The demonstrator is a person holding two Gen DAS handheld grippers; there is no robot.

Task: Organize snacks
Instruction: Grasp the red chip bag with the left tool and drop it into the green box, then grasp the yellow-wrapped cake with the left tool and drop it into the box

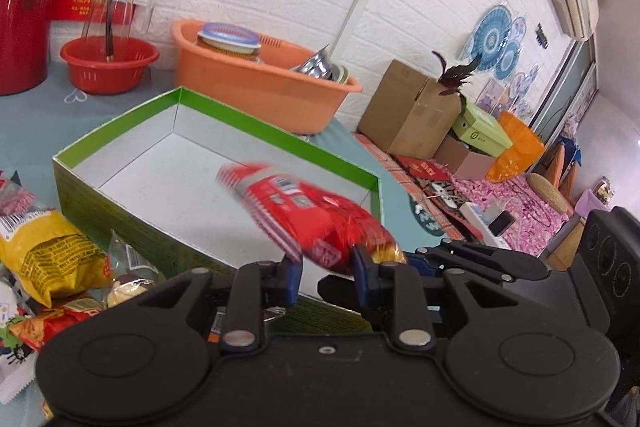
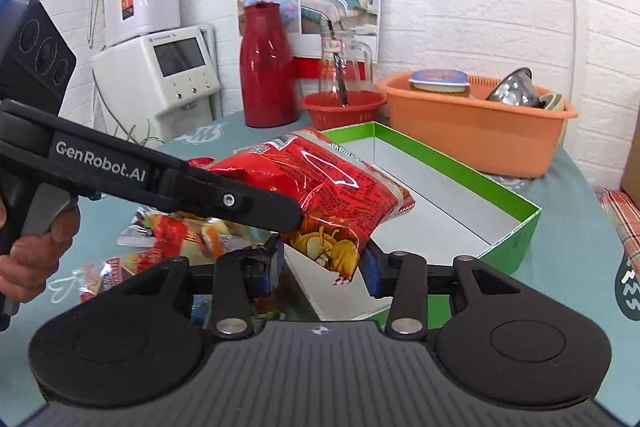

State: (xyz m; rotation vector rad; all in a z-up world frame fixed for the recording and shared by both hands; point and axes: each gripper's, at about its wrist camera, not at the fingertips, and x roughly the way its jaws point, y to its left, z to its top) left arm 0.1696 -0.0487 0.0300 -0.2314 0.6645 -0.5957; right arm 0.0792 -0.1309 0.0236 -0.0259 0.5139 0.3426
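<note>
Looking along the left gripper (image 1: pixel 328 273), its two blue pads stand partly apart, and the lower end of a red snack bag (image 1: pixel 304 215) sits in the gap between them. The bag is blurred, so I cannot tell whether the pads are pressing on it. The rest of the bag reaches up and left over the open green box (image 1: pixel 280 131), whose pale floor shows beneath it. To the left of the box a pile of snack packets (image 1: pixel 52 259) lies on the teal tablecloth (image 1: pixel 32 131), a yellow one on top. Behind the box are an orange tub (image 1: pixel 256 83), a red basket (image 1: pixel 108 67) and a red flask (image 1: pixel 24 7).

From the right wrist view, the right gripper (image 2: pixel 322 269) has its jaws wide apart. The bag's bottom corner hangs between the pads; it is clear of the left pad and just beside the right one, so nothing is gripped. The left gripper comes in from the left, held by the left hand (image 2: pixel 36 251), and its tip lies against the side of the bag. The bag is off the table, tilted, above the near end of the box. The snack pile lies under the left gripper.
</note>
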